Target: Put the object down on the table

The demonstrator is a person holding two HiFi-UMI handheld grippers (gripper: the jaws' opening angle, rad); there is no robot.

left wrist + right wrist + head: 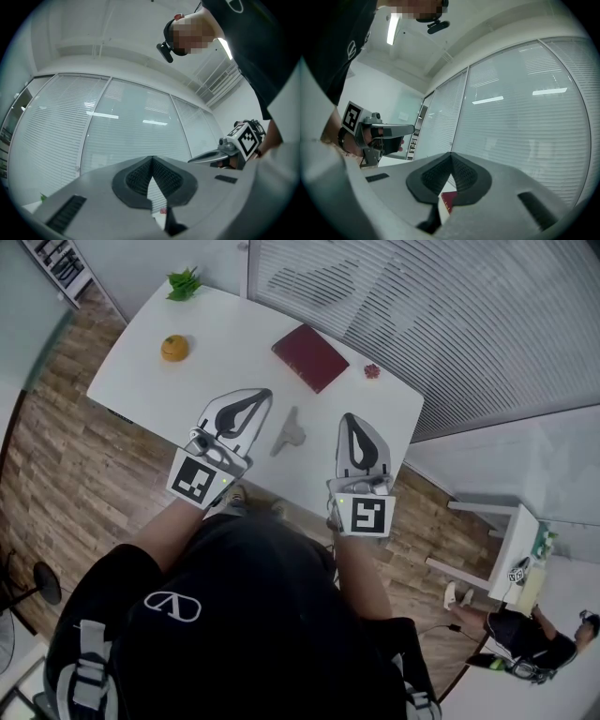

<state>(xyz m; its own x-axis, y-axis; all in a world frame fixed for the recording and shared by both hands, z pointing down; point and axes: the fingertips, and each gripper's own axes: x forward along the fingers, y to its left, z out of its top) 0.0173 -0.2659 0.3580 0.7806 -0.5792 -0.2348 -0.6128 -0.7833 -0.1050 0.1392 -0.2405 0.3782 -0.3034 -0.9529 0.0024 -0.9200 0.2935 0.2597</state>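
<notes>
I can't make out what the grey object [289,432] is: small, matte, a narrow stem widening into lobes. It lies on the smooth white bench [234,334] between my grippers, its long axis running from 12 to 7 o'clock. The left gripper [264,394] and right gripper [347,417] have their fingers pressed together, empty. My torso [253,615] hides the bench's near edge.

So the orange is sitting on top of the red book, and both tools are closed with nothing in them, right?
Not quite. The orange isn't on the red book; it sits on the bare white table, well apart from the book, as the head view shows. The rest is right: the left tool and the right tool are both closed with nothing in them.
</notes>
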